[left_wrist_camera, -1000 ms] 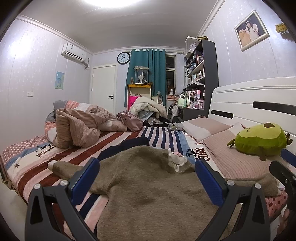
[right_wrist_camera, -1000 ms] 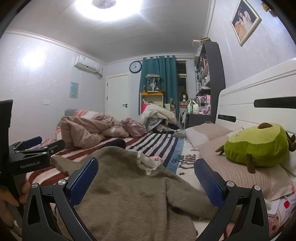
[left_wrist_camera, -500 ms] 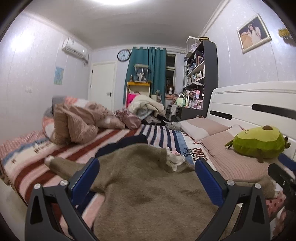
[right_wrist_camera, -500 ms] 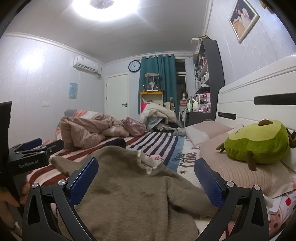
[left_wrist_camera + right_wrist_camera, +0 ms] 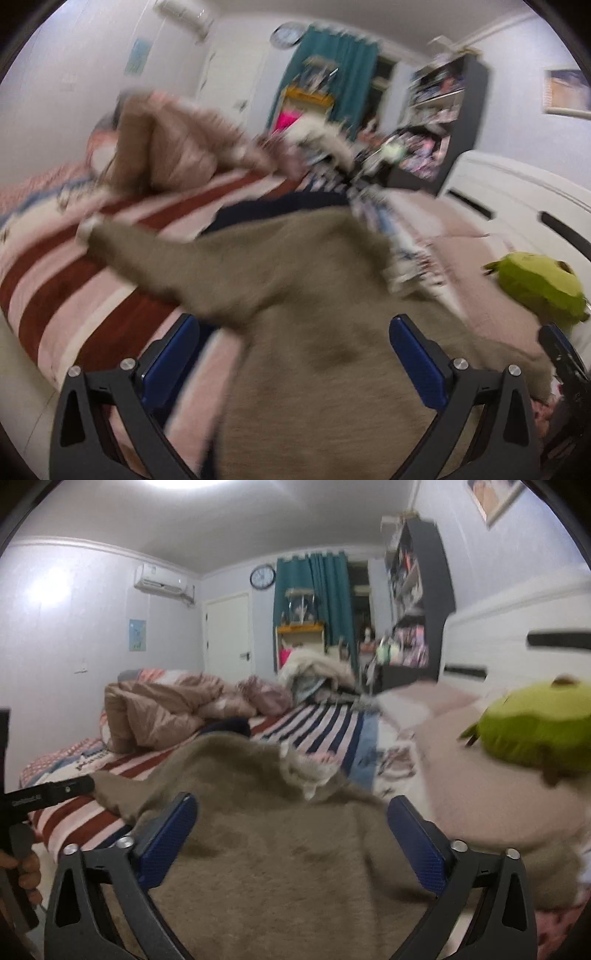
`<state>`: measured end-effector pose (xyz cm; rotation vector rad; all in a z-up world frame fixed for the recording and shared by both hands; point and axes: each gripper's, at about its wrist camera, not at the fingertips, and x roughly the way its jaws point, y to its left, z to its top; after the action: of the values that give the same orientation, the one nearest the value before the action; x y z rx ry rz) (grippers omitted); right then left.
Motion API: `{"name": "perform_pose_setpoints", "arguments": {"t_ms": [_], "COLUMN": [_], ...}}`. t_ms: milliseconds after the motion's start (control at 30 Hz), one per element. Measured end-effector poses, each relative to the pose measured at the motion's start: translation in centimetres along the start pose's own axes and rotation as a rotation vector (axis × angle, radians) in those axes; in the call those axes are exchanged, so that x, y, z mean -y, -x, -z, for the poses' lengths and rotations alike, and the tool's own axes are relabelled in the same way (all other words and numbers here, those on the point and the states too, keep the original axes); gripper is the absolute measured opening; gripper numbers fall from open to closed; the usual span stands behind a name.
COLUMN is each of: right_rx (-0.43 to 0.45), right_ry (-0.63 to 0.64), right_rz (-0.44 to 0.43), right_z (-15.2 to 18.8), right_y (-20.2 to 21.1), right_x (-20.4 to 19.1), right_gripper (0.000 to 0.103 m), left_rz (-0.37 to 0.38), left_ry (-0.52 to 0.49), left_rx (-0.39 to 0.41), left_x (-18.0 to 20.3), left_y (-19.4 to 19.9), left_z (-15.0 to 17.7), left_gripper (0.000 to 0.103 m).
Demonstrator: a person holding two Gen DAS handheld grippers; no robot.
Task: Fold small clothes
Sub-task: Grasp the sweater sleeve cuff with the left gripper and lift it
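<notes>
A small brown knitted sweater (image 5: 317,317) lies spread flat on the striped bed, one sleeve reaching out to the left. It also shows in the right wrist view (image 5: 273,849), with its pale collar (image 5: 306,775) at the far end. My left gripper (image 5: 295,354) is open and empty, low over the sweater's near left part; this view is blurred. My right gripper (image 5: 291,838) is open and empty, low over the sweater's near hem. The left gripper's body (image 5: 48,794) shows at the left edge of the right wrist view.
A striped bedsheet (image 5: 325,723) covers the bed. A crumpled pink duvet (image 5: 159,709) lies at the far left. A green avocado plush (image 5: 535,727) sits on pink pillows (image 5: 480,790) by the white headboard (image 5: 517,635) on the right. A dark garment (image 5: 280,210) lies beyond the sweater.
Both grippers have dropped lower and closer over the sweater. The left one swung and tilted fast toward the left sleeve, blurring its view. Both stay open.
</notes>
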<state>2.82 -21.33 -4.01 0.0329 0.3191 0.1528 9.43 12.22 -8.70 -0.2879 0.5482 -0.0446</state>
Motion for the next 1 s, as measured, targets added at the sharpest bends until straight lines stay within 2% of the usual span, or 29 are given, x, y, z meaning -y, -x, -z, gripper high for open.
{"name": "perform_pose_setpoints", "arguments": {"t_ms": [33, 67, 167, 267, 333, 500, 533, 567, 600, 667, 700, 733, 800, 833, 867, 933, 967, 1000], "right_rx": [-0.024, -0.052, -0.127, -0.168, -0.178, -0.192, -0.193, -0.195, -0.197, -0.203, -0.208, -0.208, -0.209, -0.209, -0.211, -0.212, -0.213, -0.214], "right_ry": [-0.007, -0.010, -0.021, -0.021, -0.013, -0.018, -0.017, -0.018, -0.022, -0.034, -0.042, -0.044, -0.042, -0.040, -0.039, -0.045, -0.052, -0.059], "right_rz": [-0.005, -0.008, -0.020, -0.024, -0.020, -0.019, -0.018, -0.015, -0.009, -0.005, -0.005, -0.004, -0.004, -0.003, -0.003, -0.012, -0.020, -0.025], "right_z": [0.3, 0.8, 2.1, 2.8, 3.0, 3.1, 3.0, 3.0, 3.0, 3.1, 3.1, 3.1, 3.0, 3.1, 3.2, 3.3, 3.4, 3.4], "right_y": [-1.1, -2.3, -5.3, -7.1, -7.6, -8.3, -8.4, -8.4, -8.5, -8.7, -8.8, -8.9, -9.1, -9.1, -9.3, -9.6, -9.7, -9.8], "right_x": [-0.1, -0.2, -0.4, -0.6, -0.7, -0.5, -0.6, -0.6, -0.5, -0.3, -0.2, -0.2, -0.3, -0.3, -0.4, -0.5, -0.6, -0.6], "right_gripper": [0.077, 0.071, 0.071, 0.071, 0.071, 0.071, 0.071, 0.071, 0.071, 0.071, 0.071, 0.071, 0.071, 0.071, 0.071, 0.071, 0.071, 0.071], "left_rz": [-0.015, -0.020, 0.041, 0.171, 0.255, 0.250, 0.238, 0.215, 0.187, 0.158, 0.141, 0.124, 0.061, 0.003, -0.091, -0.209, -0.199, -0.156], "left_ry": [0.030, 0.053, 0.168, 0.299, 0.379, 0.423, 0.443, 0.459, 0.478, 0.518, 0.511, 0.485, 0.365, 0.280, 0.154, -0.069, -0.149, -0.241], "left_rx": [-0.040, -0.071, -0.168, -0.244, -0.282, -0.292, -0.296, -0.297, -0.299, -0.292, -0.278, -0.263, -0.175, -0.115, -0.036, 0.094, 0.129, 0.163], "left_x": [-2.1, -3.4, -7.8, -10.7, -11.8, -12.5, -13.0, -13.4, -13.9, -14.8, -15.0, -15.0, -13.6, -12.4, -10.3, -6.0, -4.3, -2.3], "left_y": [-1.6, -2.9, -6.7, -10.2, -12.6, -15.8, -16.7, -17.2, -17.7, -18.3, -18.1, -17.9, -16.0, -14.6, -12.9, -10.2, -9.3, -8.5], "left_z": [-0.1, 0.1, 0.9, 2.1, 2.6, 1.1, 0.7, 0.4, 0.1, 0.0, -0.1, -0.4, -1.4, -1.9, -2.5, -2.9, -3.0, -2.8], "left_gripper": [0.102, 0.102, 0.101, 0.094, 0.093, 0.092, 0.084, 0.067, 0.055, 0.020, 0.012, 0.008, 0.007, 0.007, 0.007, 0.007, 0.007, 0.007]}}
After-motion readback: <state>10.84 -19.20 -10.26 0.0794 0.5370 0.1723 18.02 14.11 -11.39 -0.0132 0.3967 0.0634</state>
